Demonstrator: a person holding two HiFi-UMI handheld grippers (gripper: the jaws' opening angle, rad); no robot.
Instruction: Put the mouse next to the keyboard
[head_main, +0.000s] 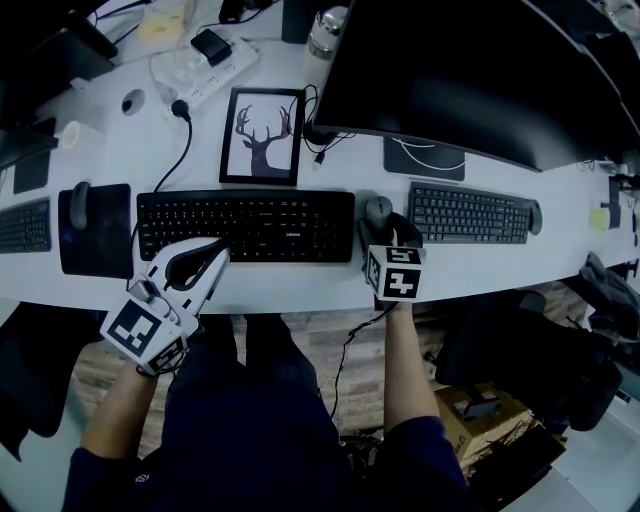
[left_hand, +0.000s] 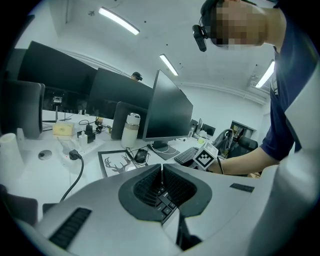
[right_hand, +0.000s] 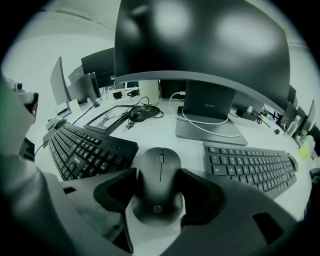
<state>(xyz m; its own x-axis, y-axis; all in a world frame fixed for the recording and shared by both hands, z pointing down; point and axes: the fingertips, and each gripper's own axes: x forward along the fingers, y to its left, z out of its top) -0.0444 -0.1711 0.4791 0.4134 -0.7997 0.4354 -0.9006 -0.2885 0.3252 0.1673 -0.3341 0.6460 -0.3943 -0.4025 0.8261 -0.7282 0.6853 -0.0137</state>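
Note:
The dark mouse (head_main: 377, 210) (right_hand: 159, 185) lies on the white desk just right of the black keyboard (head_main: 245, 225) (right_hand: 85, 150). My right gripper (head_main: 385, 228) (right_hand: 159, 190) straddles it from the near side, and both pads lie against the mouse's flanks. In the head view my left gripper (head_main: 222, 252) rests over the keyboard's front edge. Its jaws are shut tip to tip with nothing between them, and the left gripper view (left_hand: 162, 175) shows keys just below the tips.
A second keyboard (head_main: 468, 213) (right_hand: 250, 162) lies right of the mouse. Behind are a monitor (head_main: 450, 70) on its base (right_hand: 210, 125), a framed deer picture (head_main: 262, 135) and a power strip (head_main: 215, 75). Left is a mouse pad (head_main: 95, 228). The desk's front edge (head_main: 300, 290) is near.

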